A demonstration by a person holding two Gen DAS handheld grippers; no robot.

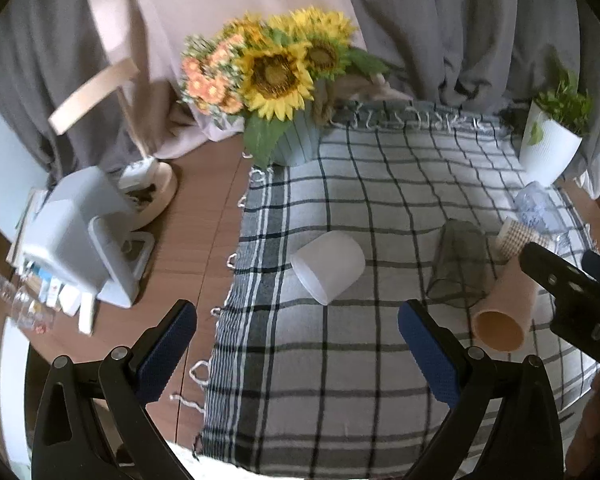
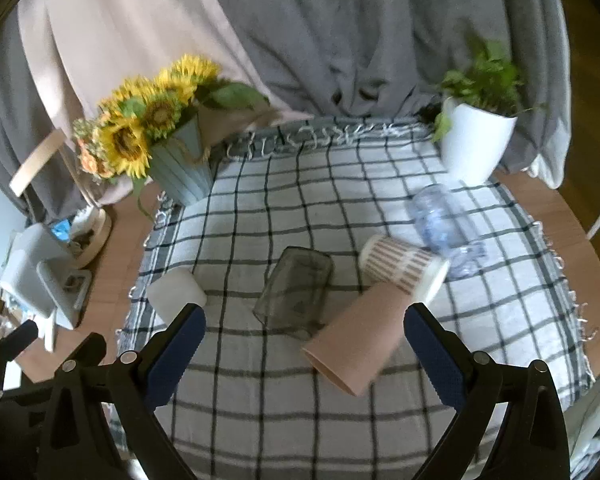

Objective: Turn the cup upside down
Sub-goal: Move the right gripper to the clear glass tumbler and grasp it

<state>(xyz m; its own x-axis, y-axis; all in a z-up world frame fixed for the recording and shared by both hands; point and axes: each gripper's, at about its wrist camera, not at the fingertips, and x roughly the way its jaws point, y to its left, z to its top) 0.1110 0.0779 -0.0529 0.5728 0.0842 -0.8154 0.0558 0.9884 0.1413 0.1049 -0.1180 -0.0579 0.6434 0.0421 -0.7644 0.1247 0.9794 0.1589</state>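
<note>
Several cups lie on their sides on a checked cloth point(image 1: 340, 380). A white cup point(image 1: 327, 266) lies ahead of my open, empty left gripper point(image 1: 298, 344). A dark see-through cup point(image 1: 456, 264), a pink cup point(image 1: 504, 312) and a striped cup point(image 1: 514, 236) lie to its right. In the right wrist view the pink cup point(image 2: 360, 340) lies just ahead of my open, empty right gripper point(image 2: 304, 352), with the dark cup point(image 2: 296, 294), striped cup point(image 2: 404, 266), a clear cup point(image 2: 440, 220) and the white cup point(image 2: 176, 294) around it. The right gripper's body point(image 1: 572, 292) shows at the left view's right edge.
A sunflower pot point(image 2: 180, 168) stands at the cloth's back left and a white plant pot point(image 2: 474, 144) at the back right. A white appliance point(image 1: 76, 236) and a round wooden stand point(image 1: 156, 192) sit on the bare wooden table point(image 1: 196, 216) at the left. Grey curtains hang behind.
</note>
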